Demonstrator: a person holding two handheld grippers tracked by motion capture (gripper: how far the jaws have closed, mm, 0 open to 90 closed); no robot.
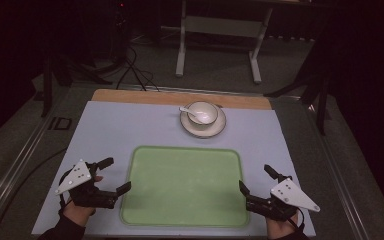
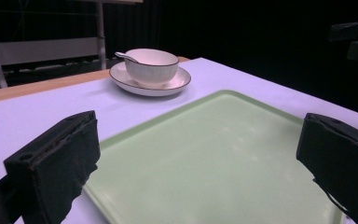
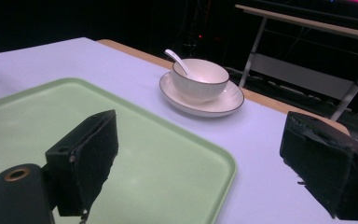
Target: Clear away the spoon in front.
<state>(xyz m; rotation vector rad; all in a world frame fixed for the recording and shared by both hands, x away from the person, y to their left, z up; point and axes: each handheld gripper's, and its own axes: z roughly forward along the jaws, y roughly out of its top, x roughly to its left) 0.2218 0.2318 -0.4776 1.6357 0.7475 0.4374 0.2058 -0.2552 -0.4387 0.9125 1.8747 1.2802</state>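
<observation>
The left hand-held gripper (image 1: 114, 175) and right hand-held gripper (image 1: 256, 179) rest released, jaws spread, flanking an empty pale green rectangular plastic tray (image 1: 182, 185). Beyond both sits a white ceramic bowl (image 1: 203, 112) holding a white spoon (image 1: 191, 111), on its saucer (image 1: 217, 129).

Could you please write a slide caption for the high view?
Two open hand-held grippers, left and right, flank an empty green tray; beyond it, a bowl with spoon sits on a plate.

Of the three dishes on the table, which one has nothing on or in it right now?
The green tray, nearest the person between the two claws, is bare. The bowl holds a white spoon, and the saucer beyond the tray carries that bowl.
</observation>
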